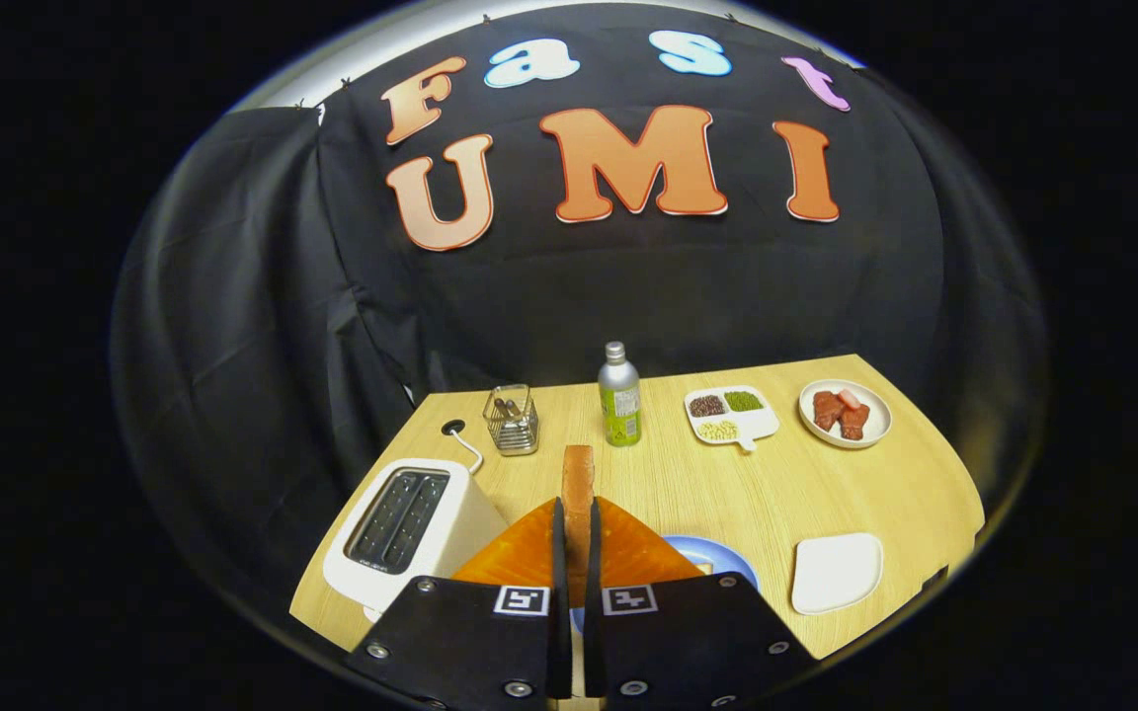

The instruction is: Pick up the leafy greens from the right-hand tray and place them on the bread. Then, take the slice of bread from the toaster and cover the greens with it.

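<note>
The bread slice [578,484] stands on edge between the two fingers of the gripper [577,553], pinched from both sides and sticking up past their tips. Just left of the fingers sits the toaster [411,528], its slots empty. Right of the fingers a blue plate [722,555] peeks out, with a white tray [837,572] beside it. Beyond, on the table [796,484], stand a wire basket [513,419], a bottle [618,395], a divided dish [730,414] and a plate of meat [845,413].

no legible text, bottle [619,400] label too small to read
</note>
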`<move>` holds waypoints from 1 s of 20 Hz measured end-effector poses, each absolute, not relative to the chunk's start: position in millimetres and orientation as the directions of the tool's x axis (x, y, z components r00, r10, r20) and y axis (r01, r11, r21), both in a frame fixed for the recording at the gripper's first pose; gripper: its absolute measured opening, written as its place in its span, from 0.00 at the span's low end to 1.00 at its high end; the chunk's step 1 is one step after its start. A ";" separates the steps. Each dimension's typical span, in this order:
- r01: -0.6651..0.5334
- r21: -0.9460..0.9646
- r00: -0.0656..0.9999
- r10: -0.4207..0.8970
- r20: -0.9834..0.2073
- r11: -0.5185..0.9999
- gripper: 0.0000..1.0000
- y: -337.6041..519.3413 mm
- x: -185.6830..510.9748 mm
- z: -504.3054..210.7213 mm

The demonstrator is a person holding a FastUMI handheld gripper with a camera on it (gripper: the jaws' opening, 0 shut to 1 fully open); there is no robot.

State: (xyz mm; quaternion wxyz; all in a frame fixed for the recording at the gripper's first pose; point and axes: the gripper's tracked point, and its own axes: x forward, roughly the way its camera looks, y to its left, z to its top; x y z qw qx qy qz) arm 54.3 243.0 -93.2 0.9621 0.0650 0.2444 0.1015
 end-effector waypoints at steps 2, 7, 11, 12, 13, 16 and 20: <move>-0.178 0.177 0.848 0.242 -0.472 0.968 0.05 240.3 50.8 -106.3; -0.197 0.183 0.820 0.264 -0.508 0.963 0.05 235.0 45.0 -138.4; -0.207 0.188 0.793 0.277 -0.542 0.960 0.05 228.2 40.4 -167.3; -0.204 0.193 0.787 0.278 -0.551 0.960 0.05 224.8 38.4 -173.4; -0.197 0.201 0.781 0.277 -0.560 0.960 0.05 221.0 37.5 -179.0; -0.178 0.221 0.772 0.276 -0.573 0.959 0.05 206.0 36.0 -191.9; -0.165 0.209 0.755 0.260 -0.602 0.964 0.06 182.0 35.8 -209.2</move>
